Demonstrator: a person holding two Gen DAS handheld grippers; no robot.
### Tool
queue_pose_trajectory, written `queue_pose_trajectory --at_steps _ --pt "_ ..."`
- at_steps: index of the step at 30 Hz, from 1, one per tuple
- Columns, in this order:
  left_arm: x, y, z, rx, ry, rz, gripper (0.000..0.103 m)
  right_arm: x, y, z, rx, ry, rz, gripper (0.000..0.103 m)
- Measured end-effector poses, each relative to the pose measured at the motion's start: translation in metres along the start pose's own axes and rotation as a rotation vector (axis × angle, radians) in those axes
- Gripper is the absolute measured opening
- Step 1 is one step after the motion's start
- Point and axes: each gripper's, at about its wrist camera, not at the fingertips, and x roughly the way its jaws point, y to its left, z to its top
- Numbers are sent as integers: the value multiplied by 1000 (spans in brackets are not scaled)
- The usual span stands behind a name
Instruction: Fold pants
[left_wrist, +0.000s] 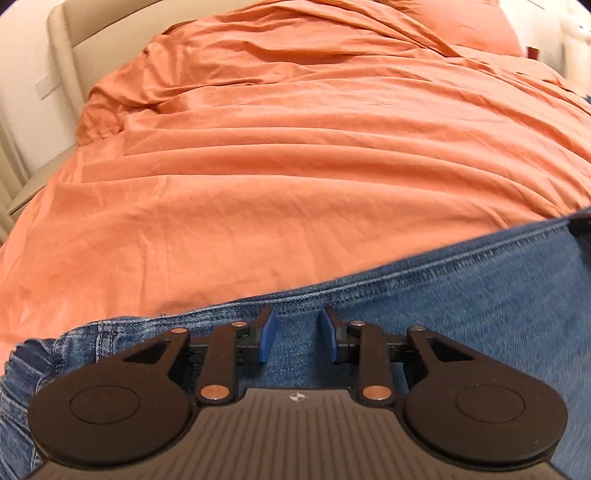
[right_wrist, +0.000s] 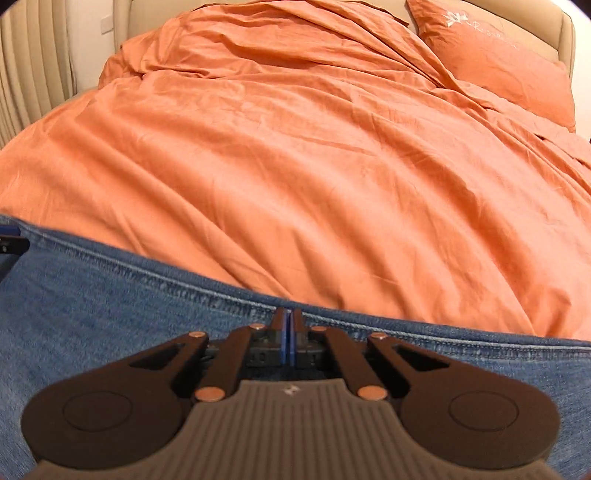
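Blue jeans (left_wrist: 461, 295) stretch across the bottom of both views, their stitched top edge running in a straight line over the orange bedding. My left gripper (left_wrist: 297, 326) sits at that edge near a pocket corner (left_wrist: 99, 332). Its blue pads (left_wrist: 267, 332) stand partly apart, and denim fills the gap between them. My right gripper (right_wrist: 289, 321) has its pads pressed together at the same seamed edge of the jeans (right_wrist: 110, 302). Each gripper shows in the other's view: the right gripper (left_wrist: 580, 225) at the far right edge, the left gripper (right_wrist: 11, 240) at the far left.
A wrinkled orange duvet (right_wrist: 295, 147) covers the bed, with an orange pillow (right_wrist: 509, 62) at the back right. A beige padded headboard (left_wrist: 62, 55) and a pale wall lie beyond. Pleated beige curtains (right_wrist: 29, 66) hang at the left.
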Motion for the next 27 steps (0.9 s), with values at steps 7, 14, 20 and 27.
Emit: queue_pose_trajectory --at_steps 7,14,20,27 --pt "-59 -38 10 77 -46 0 36 -72 -35 -15 85 -73 57 24" --pt "-109 -136 35 126 -83 -173 36 -175 -145 -68 325 -125 3 33" --pt "-114 -235 47 201 -90 -286 36 -248 -259 -136 619 -165 -105 48" --pt "-89 -313 47 321 -68 -304 36 -263 -355 -212 965 -182 -104 62"
